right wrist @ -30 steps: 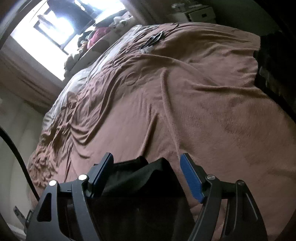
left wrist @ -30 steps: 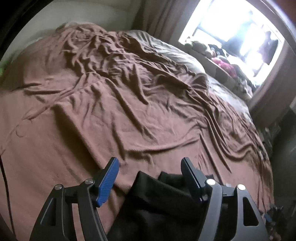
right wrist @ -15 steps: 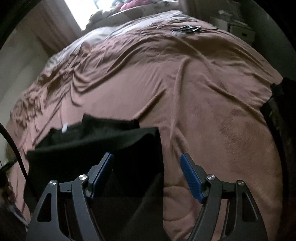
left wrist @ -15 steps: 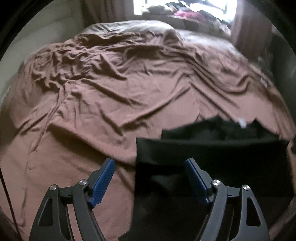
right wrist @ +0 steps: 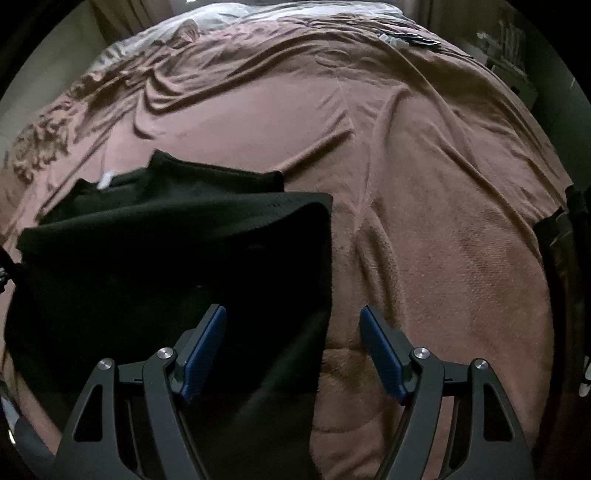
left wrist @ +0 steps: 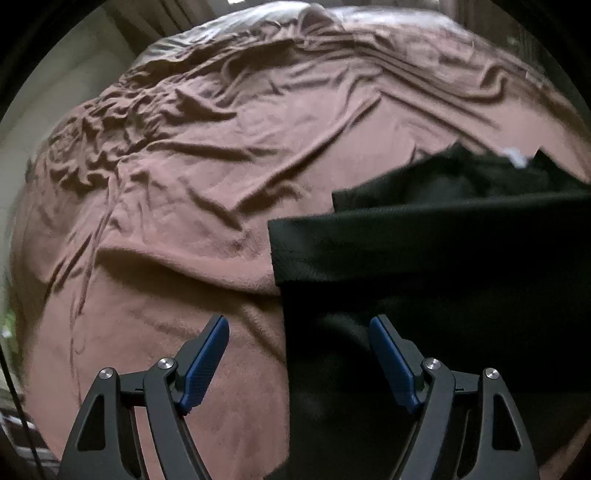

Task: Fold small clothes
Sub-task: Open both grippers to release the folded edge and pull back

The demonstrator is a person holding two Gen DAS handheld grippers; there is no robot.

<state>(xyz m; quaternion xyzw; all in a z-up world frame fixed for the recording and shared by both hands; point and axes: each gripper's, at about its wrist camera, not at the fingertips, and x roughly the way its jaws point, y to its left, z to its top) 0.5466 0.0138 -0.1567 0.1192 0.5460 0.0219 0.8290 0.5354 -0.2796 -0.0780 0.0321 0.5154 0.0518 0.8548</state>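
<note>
A black garment [left wrist: 424, 266] lies folded over on the brown blanket [left wrist: 207, 177], with a white label [left wrist: 515, 157] at its far edge. It also shows in the right wrist view [right wrist: 177, 258], label [right wrist: 105, 181] at the far left. My left gripper [left wrist: 299, 354] is open above the garment's left edge, its right finger over the cloth. My right gripper [right wrist: 293, 347] is open above the garment's right edge, its left finger over the cloth. Neither holds anything.
The wrinkled brown blanket [right wrist: 424, 206] covers the whole bed. A grey pillow [left wrist: 258, 22] lies at the far end. Small dark items [right wrist: 417, 38] lie on the far right of the bed. Dark furniture [right wrist: 569, 258] stands at the right edge.
Both grippers have drawn back and tilted down. The black garment, bunched between the fingers a second ago, now lies spread and folded on the blanket. Both grippers stay open.
</note>
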